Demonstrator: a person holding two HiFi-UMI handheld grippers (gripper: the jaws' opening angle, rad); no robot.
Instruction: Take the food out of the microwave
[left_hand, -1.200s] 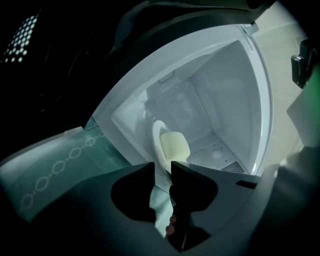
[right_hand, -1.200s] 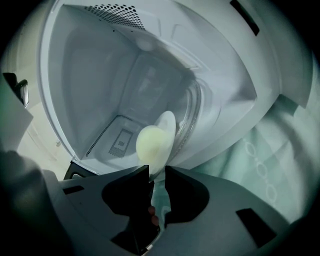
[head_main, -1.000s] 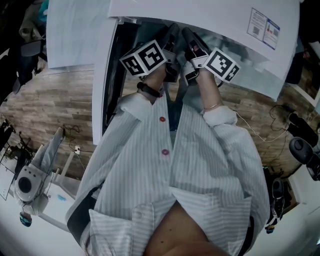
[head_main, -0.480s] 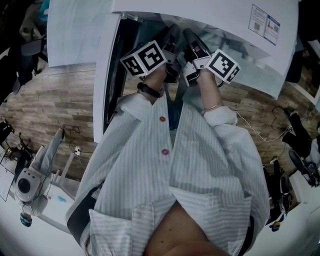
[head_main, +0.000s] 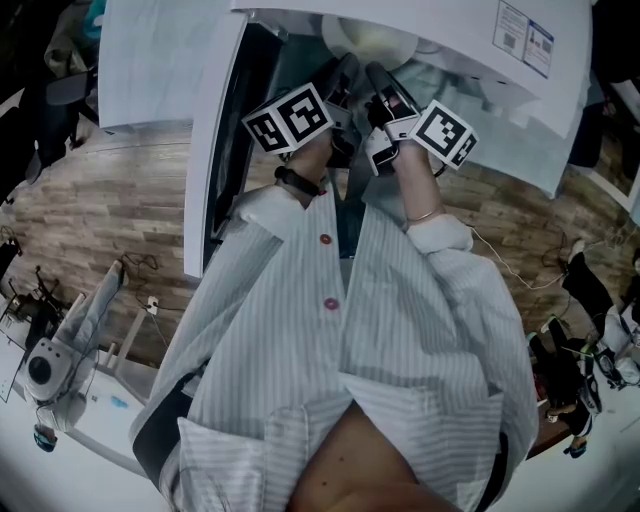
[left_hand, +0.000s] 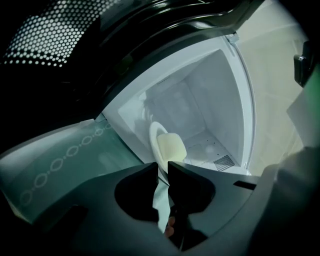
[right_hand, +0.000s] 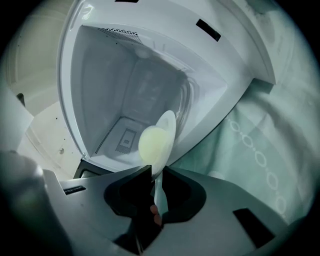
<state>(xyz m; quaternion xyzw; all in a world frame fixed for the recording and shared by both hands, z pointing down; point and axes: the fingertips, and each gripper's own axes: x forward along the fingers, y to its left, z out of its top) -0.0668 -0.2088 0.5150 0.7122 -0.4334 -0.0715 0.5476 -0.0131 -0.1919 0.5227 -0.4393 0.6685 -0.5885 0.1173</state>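
A white plate (left_hand: 156, 136) carrying a pale yellow lump of food (left_hand: 173, 150) sits at the mouth of the white microwave cavity (left_hand: 205, 105). My left gripper (left_hand: 161, 172) is shut on the plate's near rim; its jaws have just been closing on it. My right gripper (right_hand: 156, 175) is shut on the rim of the same plate (right_hand: 169, 125), just below the food (right_hand: 152, 142), and its jaws have also just been closing. In the head view both grippers, left (head_main: 345, 72) and right (head_main: 378, 78), reach side by side toward the food (head_main: 372, 40).
The microwave door (head_main: 215, 150) stands open at the left, its dark perforated window (left_hand: 40, 35) close above my left gripper. A green patterned cloth (right_hand: 260, 150) covers the surface under the microwave. Wood floor (head_main: 110, 210), cables and equipment lie around the person.
In the head view the pale food on its plate has come into sight at the top, just beyond the grippers. Both grippers stay at the microwave's mouth.
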